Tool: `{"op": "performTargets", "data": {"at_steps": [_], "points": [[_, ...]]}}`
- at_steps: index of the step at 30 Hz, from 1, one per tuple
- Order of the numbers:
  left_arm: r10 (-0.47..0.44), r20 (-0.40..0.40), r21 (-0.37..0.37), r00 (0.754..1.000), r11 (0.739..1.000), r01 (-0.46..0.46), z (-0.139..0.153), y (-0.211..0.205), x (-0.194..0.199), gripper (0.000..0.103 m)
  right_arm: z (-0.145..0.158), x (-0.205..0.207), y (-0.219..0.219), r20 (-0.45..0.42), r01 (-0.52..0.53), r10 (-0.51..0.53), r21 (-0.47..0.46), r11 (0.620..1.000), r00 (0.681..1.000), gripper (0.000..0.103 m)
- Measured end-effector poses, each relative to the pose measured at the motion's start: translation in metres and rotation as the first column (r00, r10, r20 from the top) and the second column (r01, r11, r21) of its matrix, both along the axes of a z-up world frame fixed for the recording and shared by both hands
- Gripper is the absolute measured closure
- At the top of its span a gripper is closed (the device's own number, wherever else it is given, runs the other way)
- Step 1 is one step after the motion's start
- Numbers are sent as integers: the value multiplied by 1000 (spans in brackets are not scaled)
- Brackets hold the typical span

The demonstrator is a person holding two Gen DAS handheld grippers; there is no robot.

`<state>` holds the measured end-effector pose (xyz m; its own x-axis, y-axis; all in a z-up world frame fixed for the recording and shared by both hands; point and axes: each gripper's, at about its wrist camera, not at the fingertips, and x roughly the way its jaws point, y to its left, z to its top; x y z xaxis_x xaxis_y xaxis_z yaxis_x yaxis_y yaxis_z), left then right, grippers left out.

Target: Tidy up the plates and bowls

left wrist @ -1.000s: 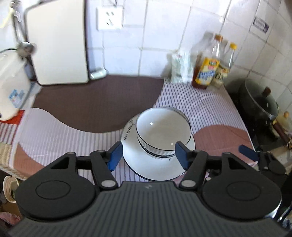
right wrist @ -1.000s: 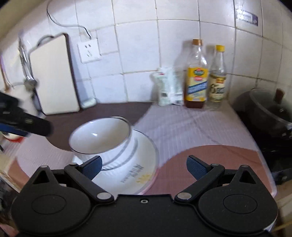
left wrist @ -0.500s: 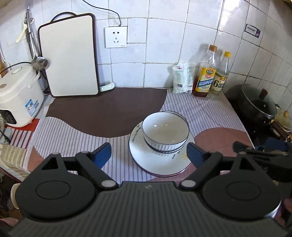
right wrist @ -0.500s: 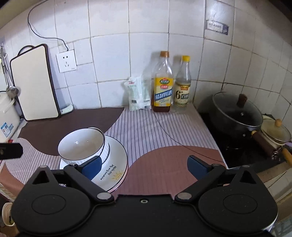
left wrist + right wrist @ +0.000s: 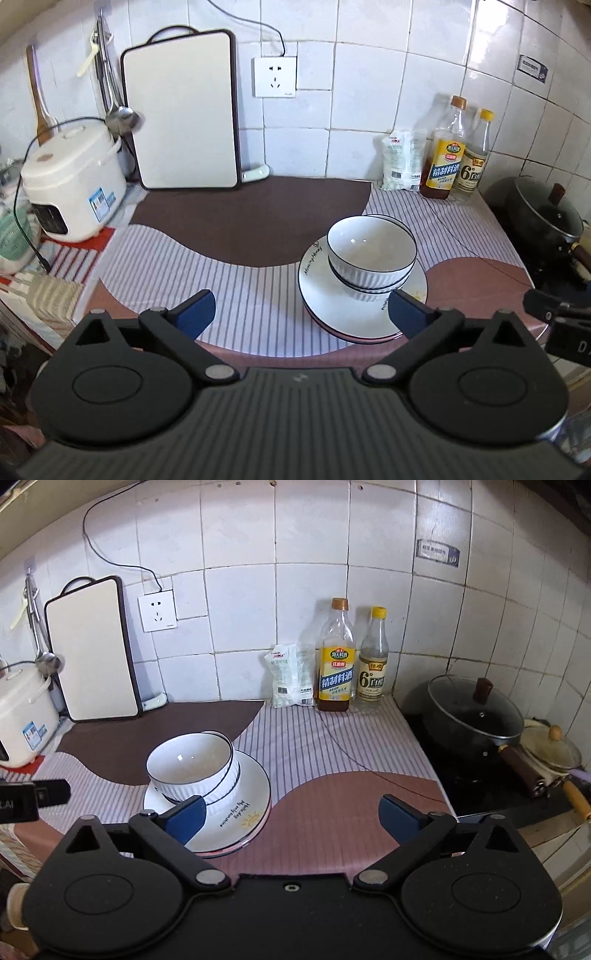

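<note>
Two white ribbed bowls (image 5: 371, 254) with dark rims sit nested on a stack of white plates (image 5: 317, 291) on the striped cloth. The right wrist view shows the same bowls (image 5: 192, 764) and plates (image 5: 251, 786) at lower left. My left gripper (image 5: 301, 308) hangs back from the stack over the counter's front edge. Its jaws are opening, with nothing between them. My right gripper (image 5: 293, 814) stands open and empty, to the right of the stack. Its left blue fingertip overlaps the plates in view.
A white rice cooker (image 5: 70, 184) and a cutting board (image 5: 181, 110) stand at the back left. Two bottles (image 5: 443, 166) and a white bag (image 5: 400, 162) line the back wall. A lidded black pan (image 5: 476, 712) sits on the stove at right.
Both grippers have drawn back and up from the bowls and plates, which look smaller now. The left jaws have spread from beside the bowls to wide apart. The stack has not moved.
</note>
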<state>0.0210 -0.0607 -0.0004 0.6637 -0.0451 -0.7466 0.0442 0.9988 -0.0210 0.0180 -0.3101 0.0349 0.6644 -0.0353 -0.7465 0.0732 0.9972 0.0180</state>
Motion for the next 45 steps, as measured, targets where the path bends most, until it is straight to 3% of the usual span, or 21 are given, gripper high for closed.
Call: {"op": "performTargets", "data": {"at_steps": [5,9,12,26,45], "points": [[8,1,-5,1000,1000,-8,2,5,-10,2,2,-12,4,21,8,-8,0,1000,1000,2],[2,40,15,999,1000,-3,7,4,-21,2,4,-21,8,50,26,-25,-25,999,998,2],[8,68,-10,998,1000,-7,10,7,-29,2,3,-27,10,57,24,-22,-28,999,998,2],[-50,74,-14,996,999,51,-1,3,-36,2,-2,-42,18,95,-8,15,-79,997,995,2],[-73,89,89,993,994,65,-22,1,-39,0,-14,-44,15,94,17,-12,-45,999,996,2]]}}
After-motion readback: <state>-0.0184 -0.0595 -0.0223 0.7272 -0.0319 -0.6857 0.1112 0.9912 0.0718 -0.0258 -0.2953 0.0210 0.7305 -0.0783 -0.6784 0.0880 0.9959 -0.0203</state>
